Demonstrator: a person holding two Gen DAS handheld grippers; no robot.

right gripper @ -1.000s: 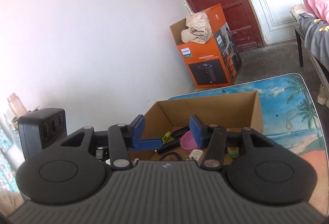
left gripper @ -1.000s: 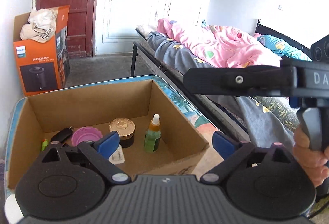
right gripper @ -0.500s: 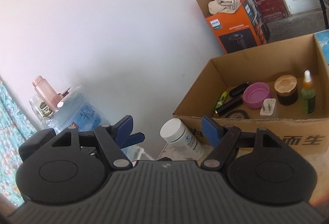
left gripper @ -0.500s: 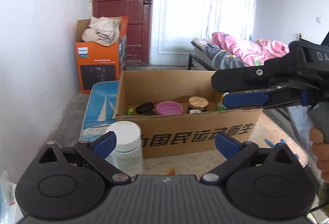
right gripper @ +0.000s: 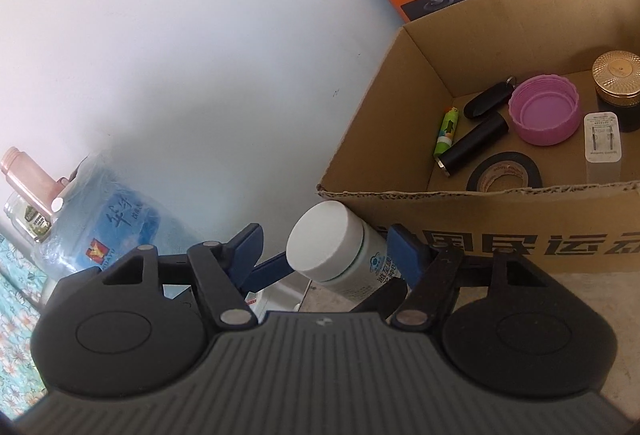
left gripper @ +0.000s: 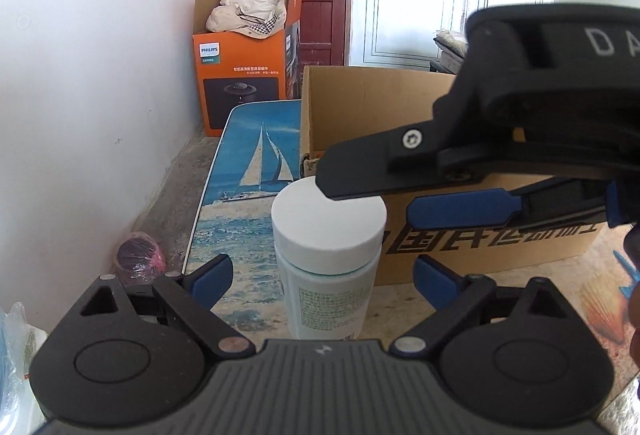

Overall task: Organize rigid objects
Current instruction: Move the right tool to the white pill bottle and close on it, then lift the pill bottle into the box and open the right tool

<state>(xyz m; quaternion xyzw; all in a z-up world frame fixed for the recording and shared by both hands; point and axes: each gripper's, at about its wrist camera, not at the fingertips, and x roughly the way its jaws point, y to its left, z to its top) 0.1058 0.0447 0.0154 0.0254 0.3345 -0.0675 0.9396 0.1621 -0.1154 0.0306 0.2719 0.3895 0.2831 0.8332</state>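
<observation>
Bottle (left gripper: 328, 259) stood upright on bench (left gripper: 244, 235), just outside cardboard box (right gripper: 500, 235). Left claw (left gripper: 322, 281) open, straddling bottle for pickup. Right claw (right gripper: 324, 255) open, flanking cap, likely steadying.

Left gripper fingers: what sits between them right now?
The white-capped bottle stands upright on the table between the open left gripper fingers, untouched by either pad, just in front of the cardboard box. The left wrist view shows it.
</observation>
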